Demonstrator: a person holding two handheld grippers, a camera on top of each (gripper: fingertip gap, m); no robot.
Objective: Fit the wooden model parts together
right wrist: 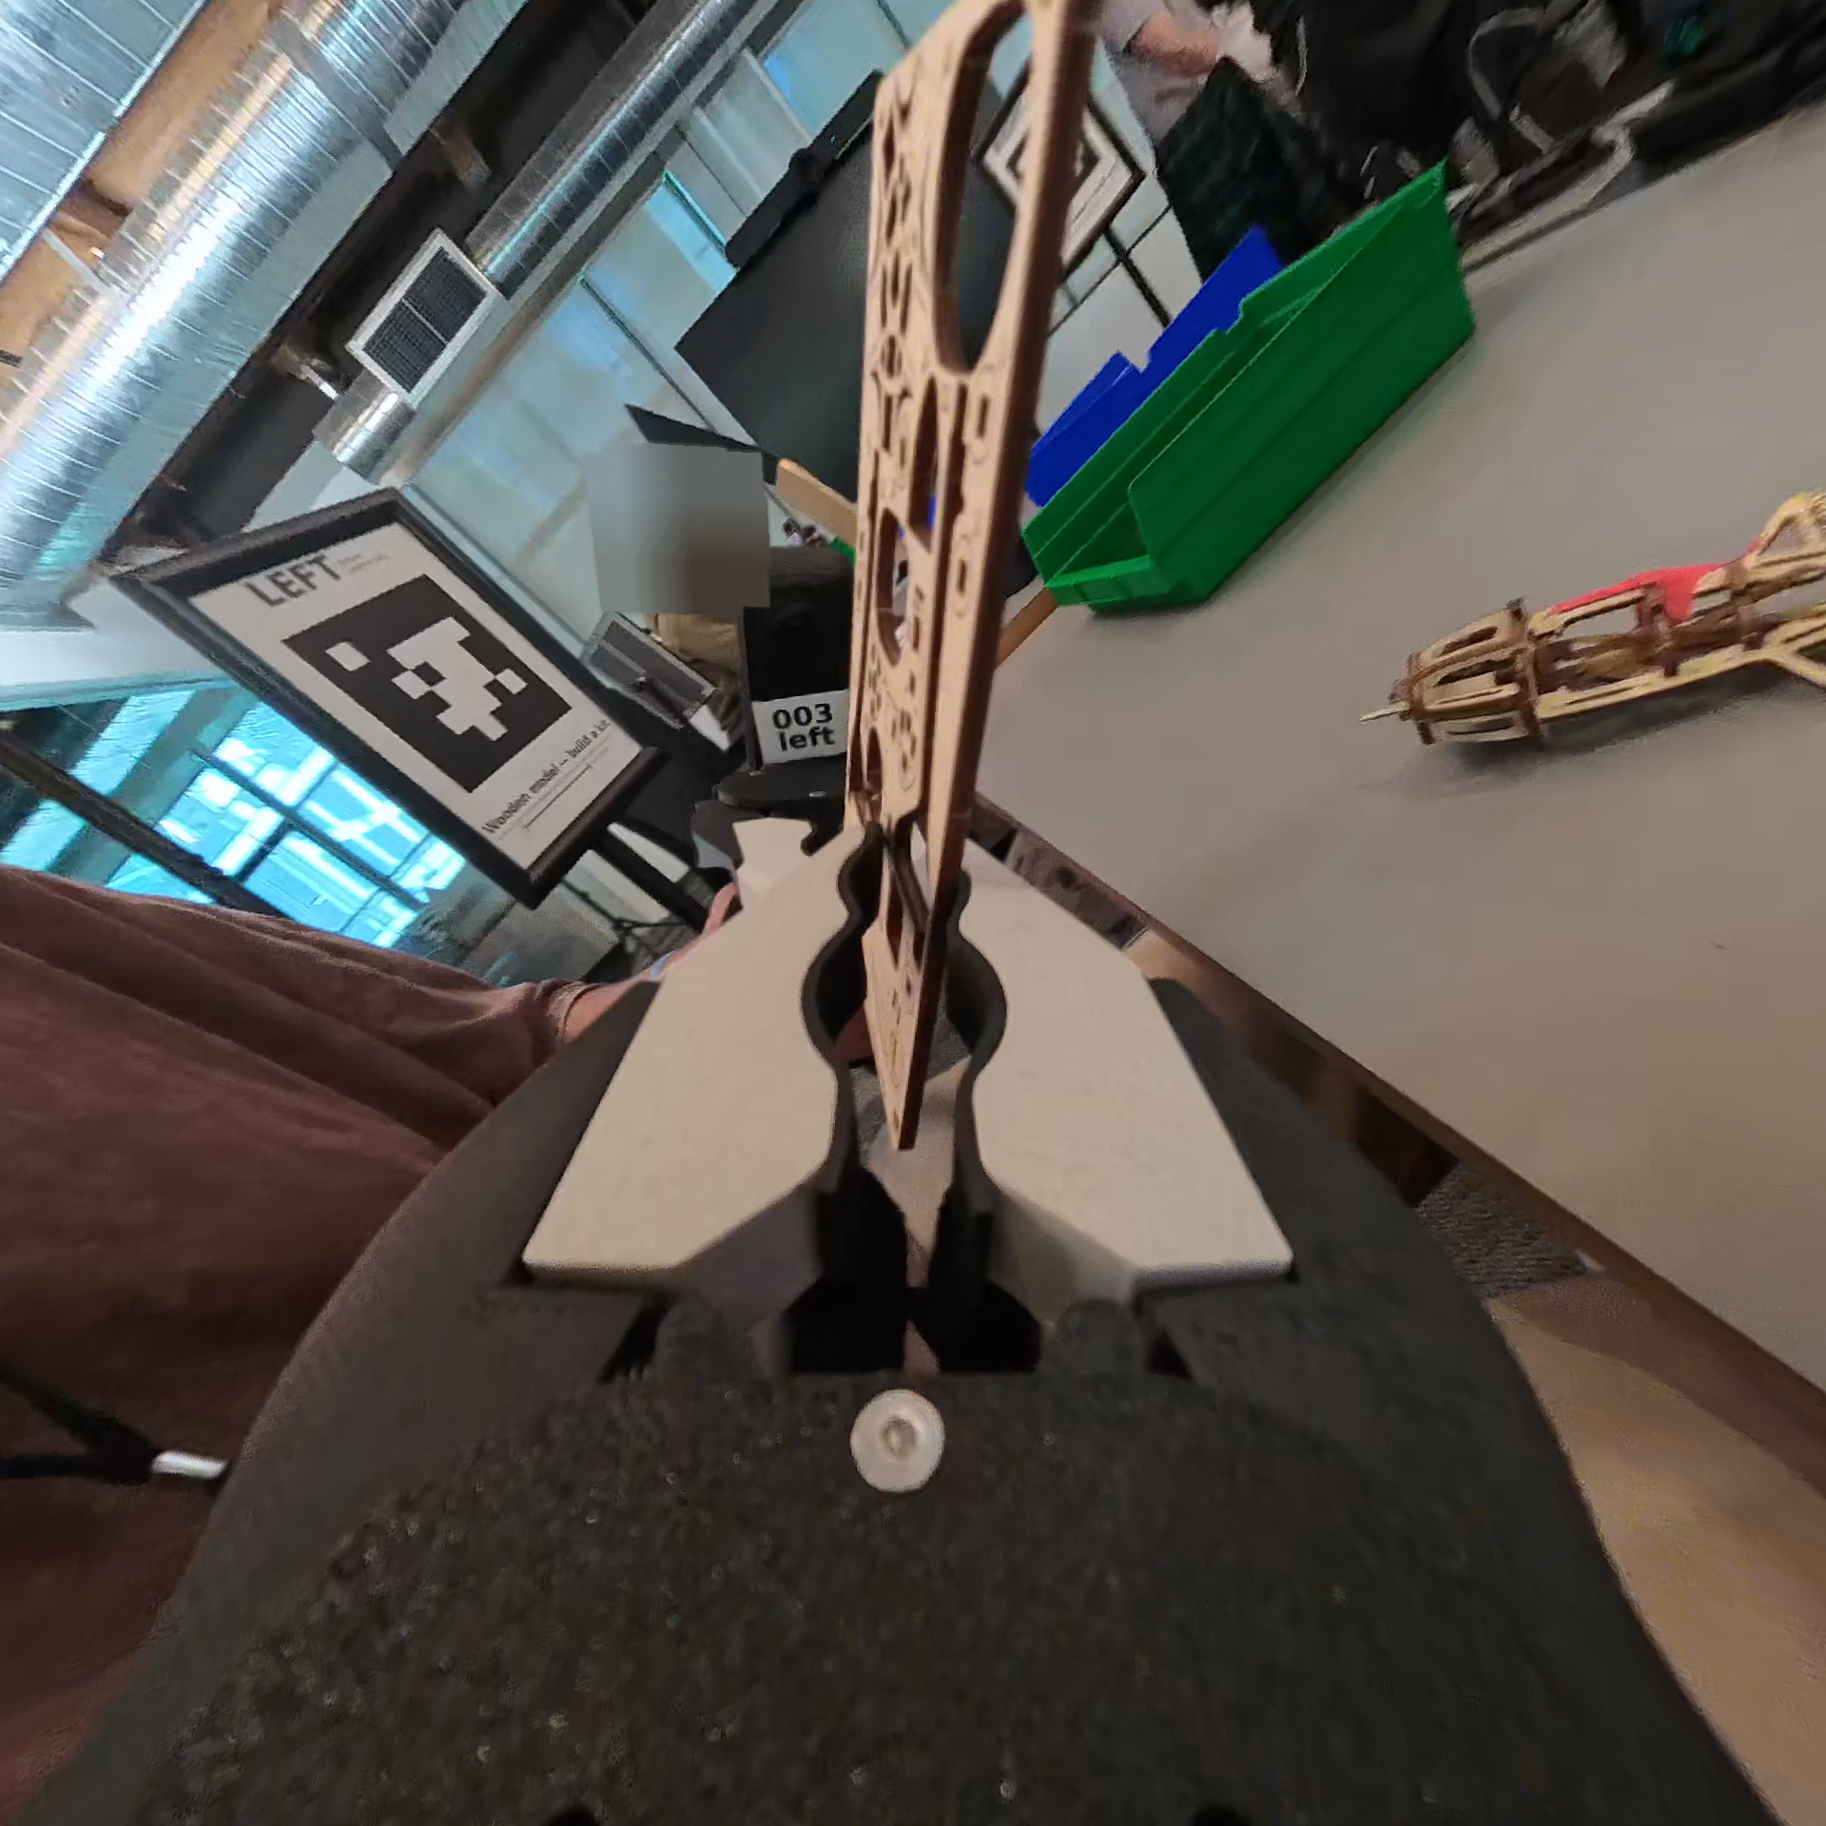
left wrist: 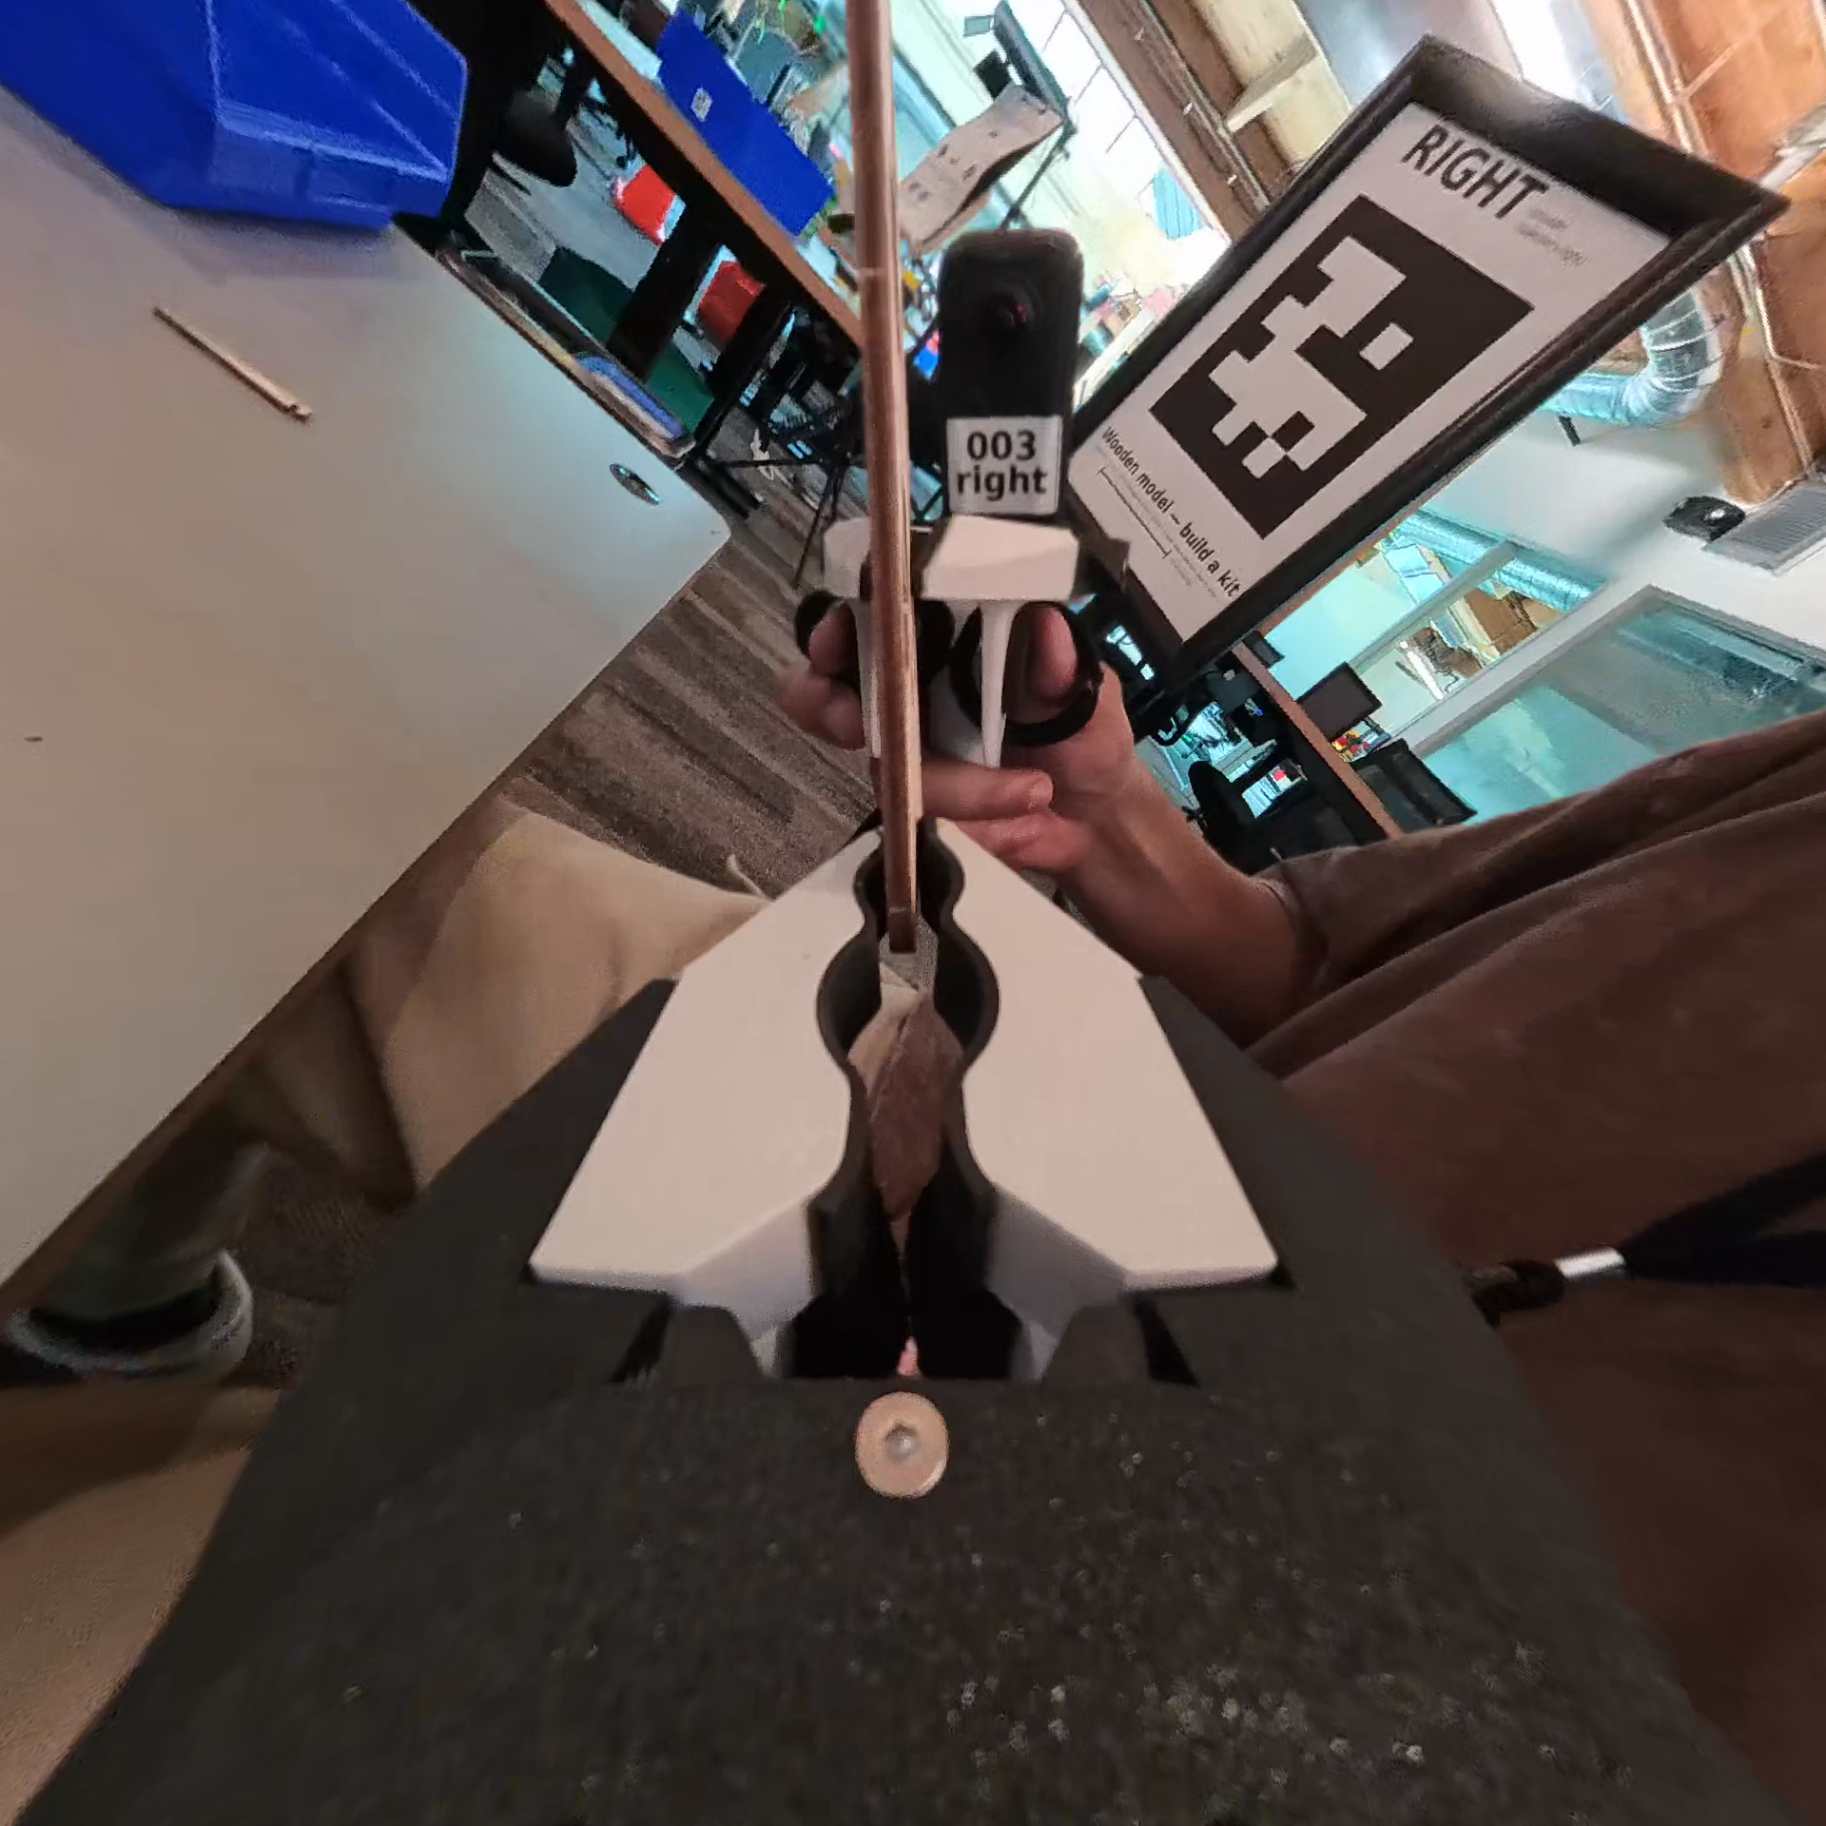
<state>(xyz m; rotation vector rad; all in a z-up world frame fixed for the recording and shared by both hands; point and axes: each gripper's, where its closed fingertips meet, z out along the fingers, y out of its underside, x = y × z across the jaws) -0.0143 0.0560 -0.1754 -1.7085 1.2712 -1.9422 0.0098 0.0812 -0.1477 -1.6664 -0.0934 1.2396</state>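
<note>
Laser-cut plywood sheet point(right wrist: 924, 553), full of punched-out part shapes, is sitting upright off the table between both tools. Left gripper point(left wrist: 901, 870) is clamping the sheet's near edge, white fingers point(left wrist: 751, 1067) pressing together on it; the sheet point(left wrist: 889, 474) is showing edge-on in the left wrist view. Right gripper point(right wrist: 904, 889) is also closing on the sheet, its lower corner reaching deep between the white fingers point(right wrist: 711, 1097). A bare hand point(left wrist: 998, 781) is holding the right tool, facing the left one. A half-built wooden model point(right wrist: 1620, 652) with a red piece is lying on the grey table point(right wrist: 1482, 889), well apart from the sheet. A green bin point(right wrist: 1275, 415) is standing farther back; a thin wooden stick point(left wrist: 232, 363) is lying on the white table point(left wrist: 296, 593), near a blue bin point(left wrist: 247, 99).
</note>
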